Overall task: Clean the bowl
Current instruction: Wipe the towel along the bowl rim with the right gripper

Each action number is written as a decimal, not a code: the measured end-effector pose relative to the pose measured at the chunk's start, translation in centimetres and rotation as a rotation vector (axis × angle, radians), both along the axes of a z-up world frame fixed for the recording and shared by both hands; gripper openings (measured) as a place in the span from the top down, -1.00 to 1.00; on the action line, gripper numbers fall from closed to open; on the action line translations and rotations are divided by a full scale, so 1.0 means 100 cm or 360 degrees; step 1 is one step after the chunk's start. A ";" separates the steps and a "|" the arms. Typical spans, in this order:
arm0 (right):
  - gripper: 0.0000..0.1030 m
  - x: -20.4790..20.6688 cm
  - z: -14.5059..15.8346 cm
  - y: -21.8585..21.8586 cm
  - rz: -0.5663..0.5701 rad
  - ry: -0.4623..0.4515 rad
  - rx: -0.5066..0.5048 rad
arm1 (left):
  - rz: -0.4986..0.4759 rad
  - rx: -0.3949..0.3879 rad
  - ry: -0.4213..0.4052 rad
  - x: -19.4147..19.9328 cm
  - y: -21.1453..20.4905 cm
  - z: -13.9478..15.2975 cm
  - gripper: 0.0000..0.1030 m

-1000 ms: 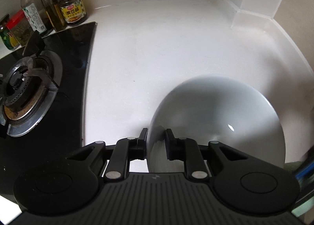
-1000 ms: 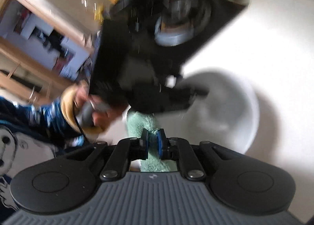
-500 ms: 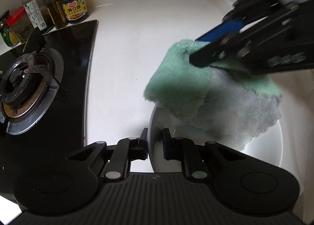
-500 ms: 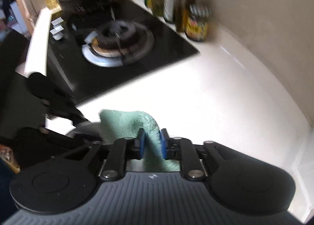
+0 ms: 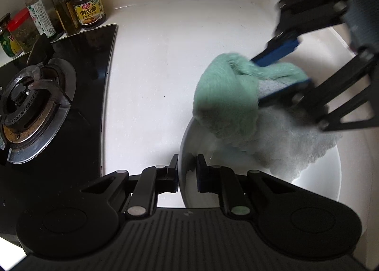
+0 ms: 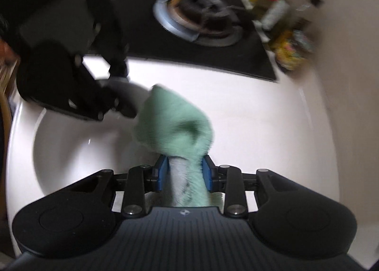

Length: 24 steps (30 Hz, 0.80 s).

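While the left gripper point(image 5: 187, 171) is clamping the near rim of the round white ceramic bowl point(image 5: 317, 183) at the lower centre of its own view, one finger inside the wall and one outside, the right gripper point(image 6: 182, 172) is pinching a fluffy mint-green and grey microfibre cloth point(image 6: 175, 122) between its blue pads. Seen from the left wrist, the cloth point(image 5: 227, 98) is hanging from the upper right of the frame and draping over the far rim into the bowl, with its grey side lying against the inner wall. The bowl is sitting on the white countertop point(image 5: 154, 62), right of the black glass hob with its gas burner point(image 5: 30, 105); jars and bottles of condiments point(image 5: 87, 15) are standing in the upper left corner. Judging by this, the wiping is under way rather than finished: the cloth is touching only part of the interior, and the lower right of the basin is lying uncovered. No dirt is showing on the glaze, so how much cleaning is left is hard to tell. The right-wrist view is blurring heavily.
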State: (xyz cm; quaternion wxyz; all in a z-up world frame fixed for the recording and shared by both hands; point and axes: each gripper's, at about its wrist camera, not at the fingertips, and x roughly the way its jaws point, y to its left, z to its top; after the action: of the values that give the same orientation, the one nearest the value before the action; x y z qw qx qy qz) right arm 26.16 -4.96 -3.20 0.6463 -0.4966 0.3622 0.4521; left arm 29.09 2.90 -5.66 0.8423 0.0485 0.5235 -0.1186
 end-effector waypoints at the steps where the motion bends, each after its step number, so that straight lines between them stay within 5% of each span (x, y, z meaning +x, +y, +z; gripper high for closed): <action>1: 0.45 0.001 -0.005 0.004 0.0006 0.0012 -0.0018 | -0.0006 0.0004 -0.0004 -0.001 0.000 -0.001 0.73; 9: 0.62 0.016 -0.017 0.006 -0.0330 0.0192 0.0092 | 0.0049 0.0005 -0.0034 -0.004 0.000 -0.004 0.58; 18: 0.68 -0.012 -0.007 -0.050 -0.1182 0.0378 0.0327 | 0.0205 -0.0069 -0.0050 0.003 0.005 -0.008 0.38; 21: 0.67 -0.019 -0.007 -0.060 -0.1218 0.0434 0.0380 | 0.0115 -0.0074 0.0024 0.005 0.005 -0.008 0.51; 24: 0.69 -0.012 -0.007 -0.051 -0.1028 0.0369 0.0300 | -0.0080 0.0033 0.0061 0.006 0.001 -0.007 0.66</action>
State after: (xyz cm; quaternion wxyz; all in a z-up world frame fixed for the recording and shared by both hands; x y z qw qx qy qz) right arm 24.98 -10.04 -3.86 0.7536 -0.2401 0.5282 0.3091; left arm 29.68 2.98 -6.37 0.8283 0.0680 0.5394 -0.1351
